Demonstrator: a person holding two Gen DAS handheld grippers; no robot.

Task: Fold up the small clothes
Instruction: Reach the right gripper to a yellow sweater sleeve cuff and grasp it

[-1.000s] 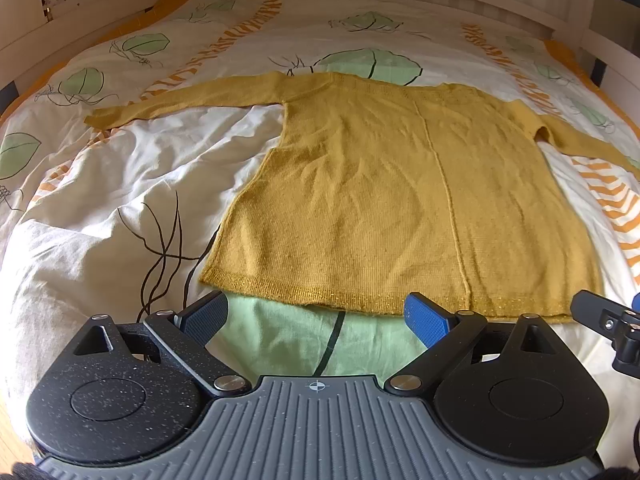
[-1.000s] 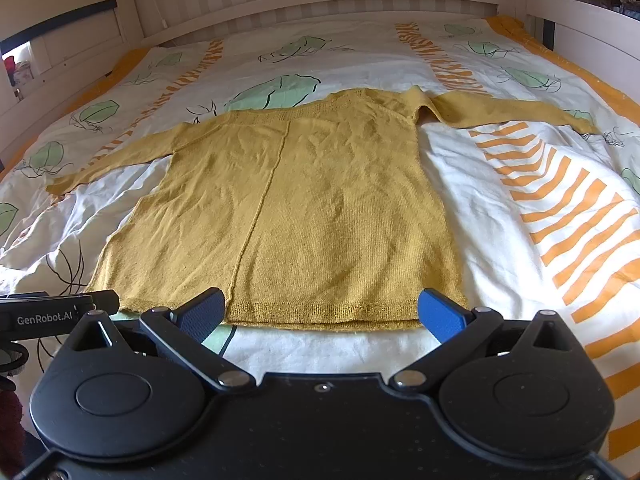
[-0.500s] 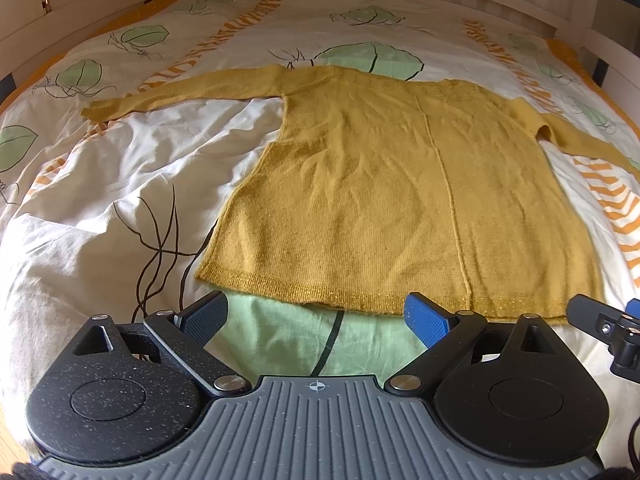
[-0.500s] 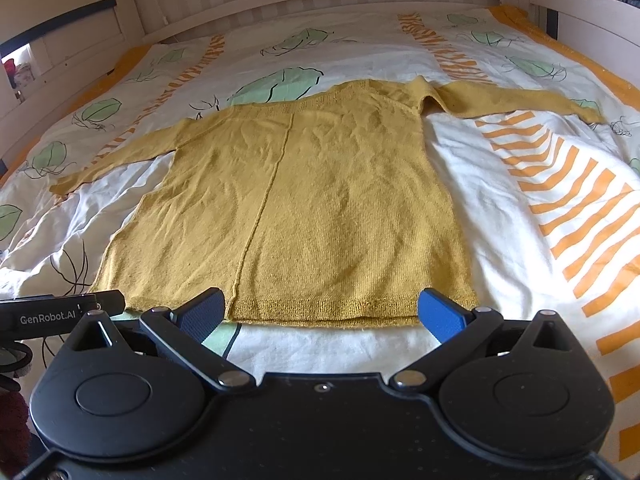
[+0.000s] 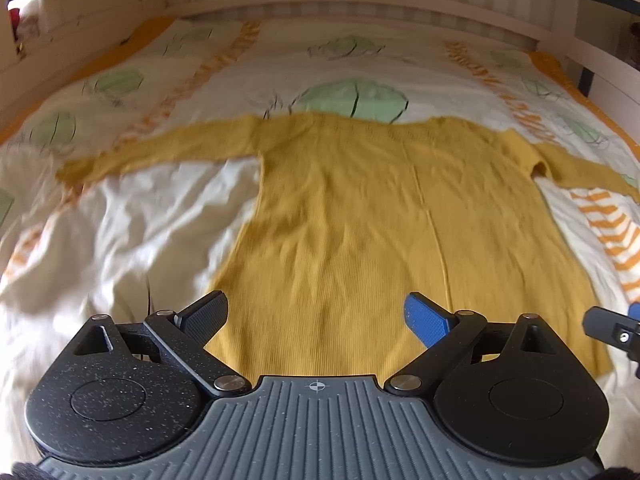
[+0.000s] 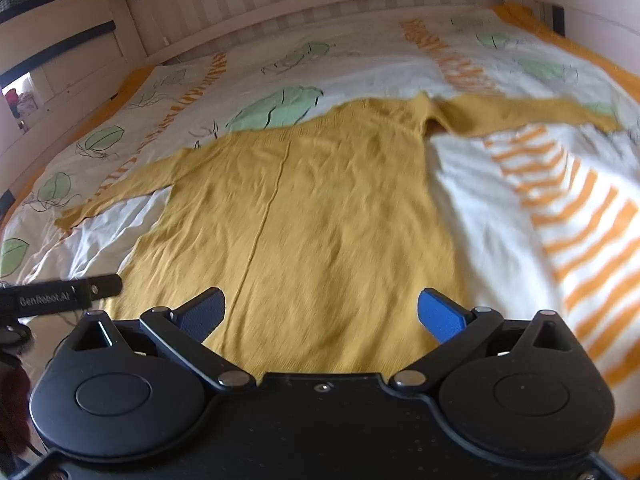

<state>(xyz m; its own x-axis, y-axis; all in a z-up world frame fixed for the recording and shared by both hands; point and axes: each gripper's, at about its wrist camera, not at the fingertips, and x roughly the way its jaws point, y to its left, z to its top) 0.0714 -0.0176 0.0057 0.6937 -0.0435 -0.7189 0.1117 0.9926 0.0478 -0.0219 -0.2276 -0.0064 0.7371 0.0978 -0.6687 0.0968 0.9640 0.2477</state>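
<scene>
A mustard-yellow knit sweater lies flat on the bed, both sleeves spread sideways; it also shows in the right wrist view. My left gripper is open and empty, hovering over the sweater's lower left part near the hem. My right gripper is open and empty over the lower right part. The hem is hidden under both gripper bodies. The left sleeve reaches left, the right sleeve reaches right.
The bed has a white duvet with green leaves and orange stripes. A white wooden bed frame runs along the far side and both ends. The other gripper's tip shows at each view's edge.
Both grippers have moved forward over the sweater, so the hem now lies under them. The views tilted up and are blurred. Both jaws stay open.
</scene>
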